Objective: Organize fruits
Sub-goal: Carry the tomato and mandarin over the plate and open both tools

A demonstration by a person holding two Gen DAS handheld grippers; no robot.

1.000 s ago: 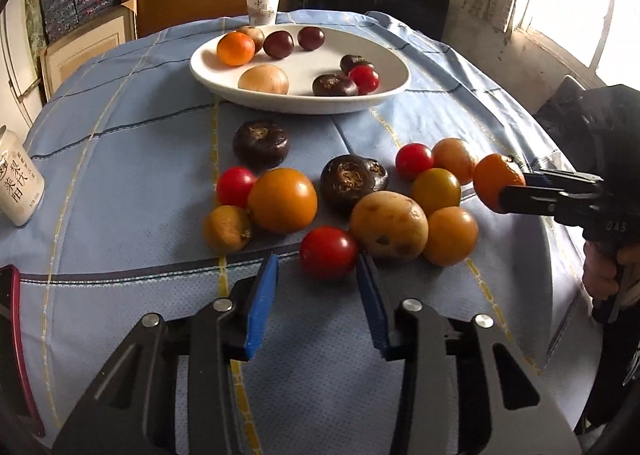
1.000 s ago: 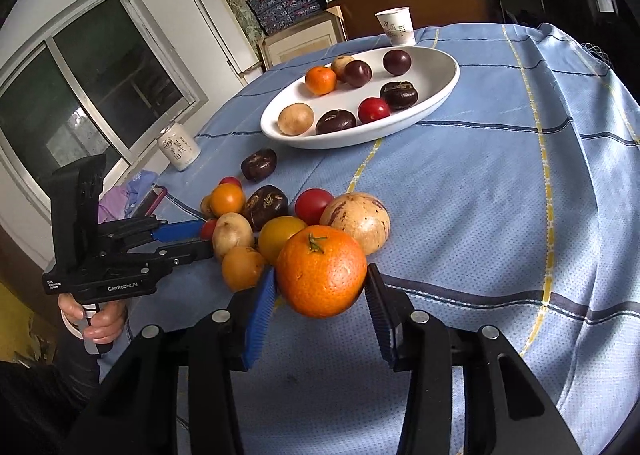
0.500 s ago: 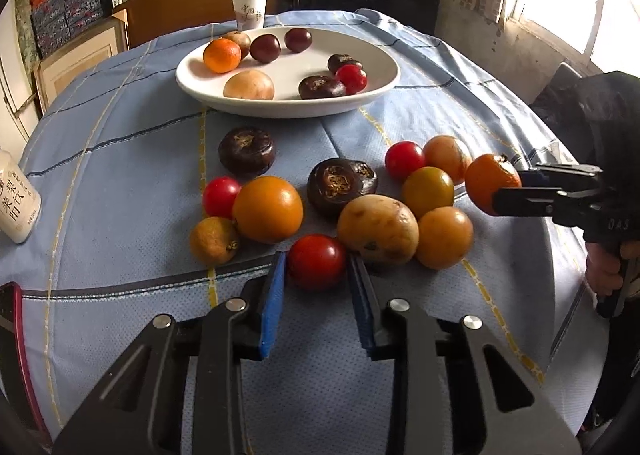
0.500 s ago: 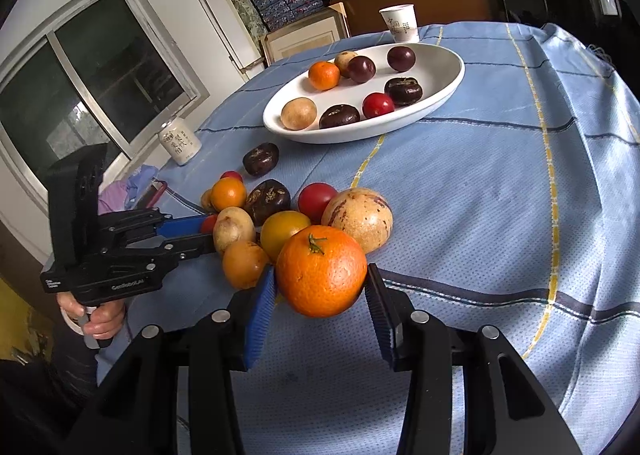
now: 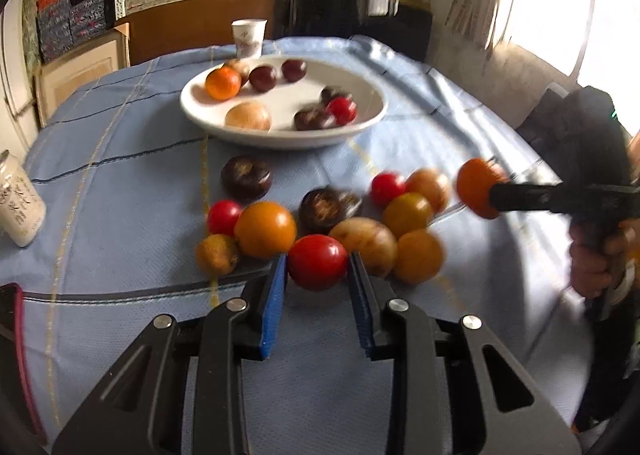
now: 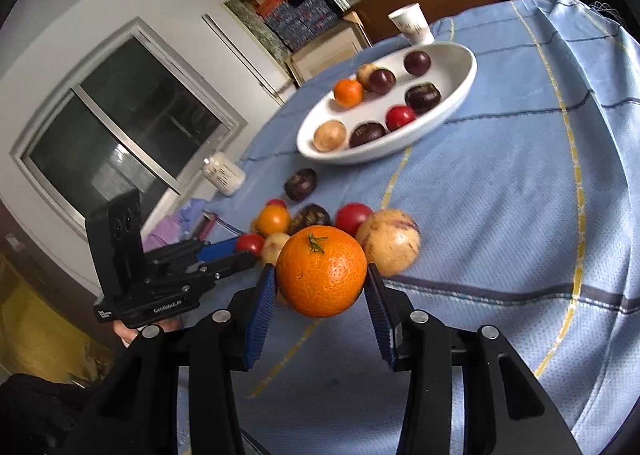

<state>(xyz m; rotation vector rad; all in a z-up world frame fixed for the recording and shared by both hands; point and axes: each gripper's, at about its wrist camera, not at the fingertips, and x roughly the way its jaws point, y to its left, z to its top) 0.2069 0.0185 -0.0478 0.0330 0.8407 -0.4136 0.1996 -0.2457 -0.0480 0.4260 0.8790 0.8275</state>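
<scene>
Gripping, left gripper (image 5: 317, 273): its blue pads press both sides of a red tomato (image 5: 317, 262) at the near edge of the loose fruit cluster; the jaws have just been closing, with the tomato between them.
Gripping, right gripper (image 6: 321, 283): clamped on an orange (image 6: 321, 271), stem up, held above the cloth at the right end of the cluster.
Worktop (image 6: 520, 183): round, covered in a blue cloth with yellow and dark stripes.
Open room: wide bare cloth to the right of the cluster in the right wrist view, and a bare strip between the cluster and the near edge.
Edges: a white jar (image 5: 18, 203) stands near the left edge; a dark red flat object (image 5: 12, 319) lies at the near left edge; a paper cup (image 5: 249, 38) stands just behind the bowl at the far side.
Bowl (image 5: 280, 137): white, oval, at the far half of the worktop, well apart from the cluster.
Count in bowl: seven fruits, namely one orange, two tan, three dark purple, one red.
Count on cloth: eleven loose fruits near the left gripper, not counting the two held; two red, two dark, the rest orange, yellow or tan. Motion blur makes some hard to name.
Single dark fruit (image 5: 246, 178): lies alone between bowl and cluster.
</scene>
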